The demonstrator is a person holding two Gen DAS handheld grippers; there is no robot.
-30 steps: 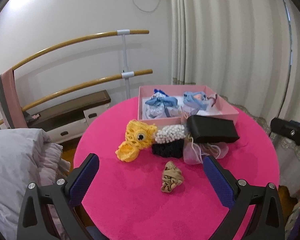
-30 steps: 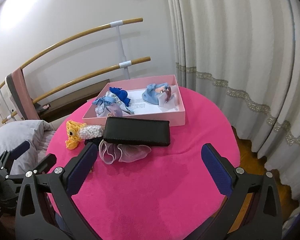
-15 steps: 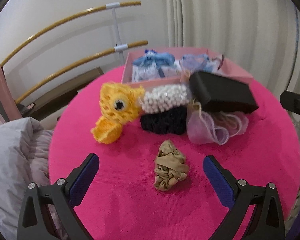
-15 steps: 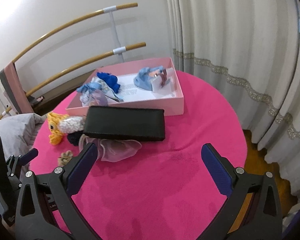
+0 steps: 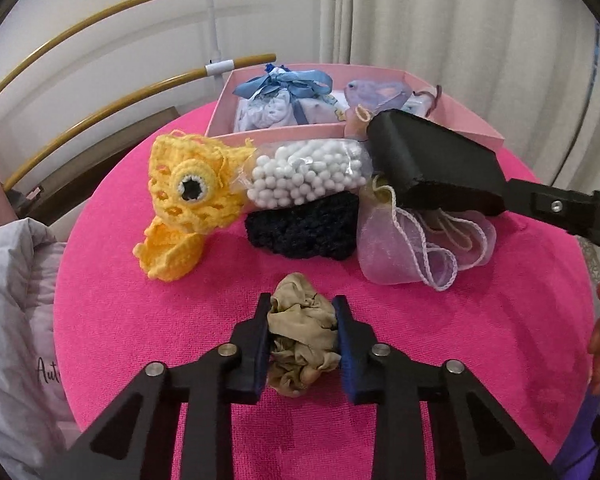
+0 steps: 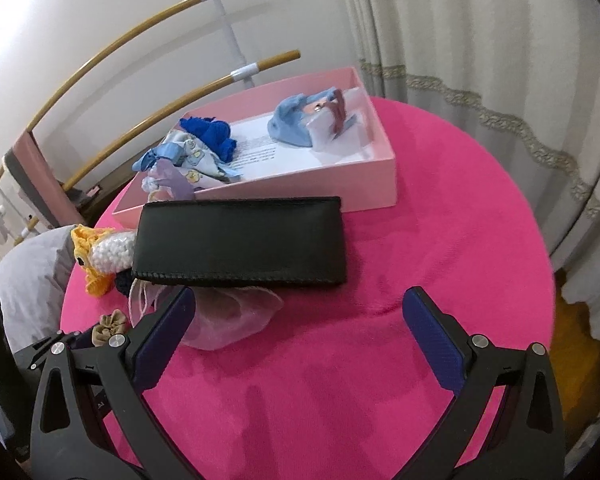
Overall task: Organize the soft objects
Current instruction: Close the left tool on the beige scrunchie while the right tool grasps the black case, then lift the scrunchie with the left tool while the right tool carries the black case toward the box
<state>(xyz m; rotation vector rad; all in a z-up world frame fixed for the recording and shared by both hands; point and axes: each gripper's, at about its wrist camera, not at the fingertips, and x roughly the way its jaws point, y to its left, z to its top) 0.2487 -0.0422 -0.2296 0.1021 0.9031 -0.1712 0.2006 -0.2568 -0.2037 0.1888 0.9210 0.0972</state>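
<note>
Going left to right on the pink round table [image 5: 112, 320]: at the far left there's a yellow crochet fish [image 5: 184, 200] with a big eye, then a clear bag of white beads [image 5: 308, 172] lying on top of a dark knit piece [image 5: 304, 232]. Right in the middle and nearest the camera, the left gripper [image 5: 302, 320] has just been closing and now has the beige scrunchie [image 5: 302, 332] squeezed between its blue pads, with the scrunchie still sitting on the tablecloth. Just past that is a sheer lilac organza pouch [image 5: 404, 252] tucked partly under a black leather case [image 6: 240, 240], and behind them the pink box [image 6: 380, 176] holds blue fabric bits. Over on the right, the right gripper [image 6: 300, 316] hangs with its jaws spread wide and nothing in them, the left pad right at the edge of the organza pouch, just in front of the black case.
</note>
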